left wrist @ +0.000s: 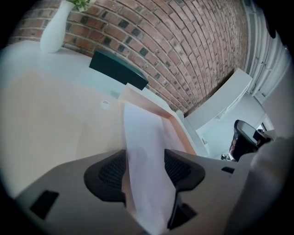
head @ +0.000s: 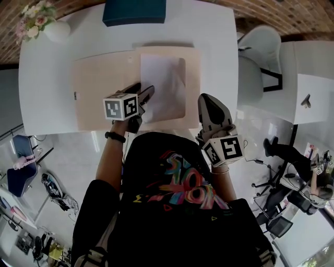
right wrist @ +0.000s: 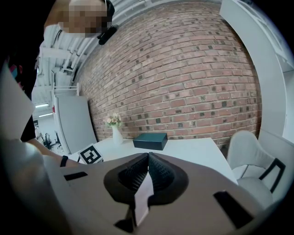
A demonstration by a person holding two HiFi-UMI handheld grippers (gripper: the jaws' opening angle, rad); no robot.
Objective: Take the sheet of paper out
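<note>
Curling white paper point(head: 164, 86) atop beige folder point(head: 104, 88)

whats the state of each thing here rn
left gripper: open, sheet between its jaws, unpinched
right gripper: shut, held off the table
sheet of paper: lying on the folder
folder: open, flat on the table
box: closed
vase: upright

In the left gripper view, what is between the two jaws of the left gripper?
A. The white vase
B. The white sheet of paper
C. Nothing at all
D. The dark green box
B: in the left gripper view the white sheet of paper runs down between the jaws of the left gripper, which stand apart on either side of it.
</note>
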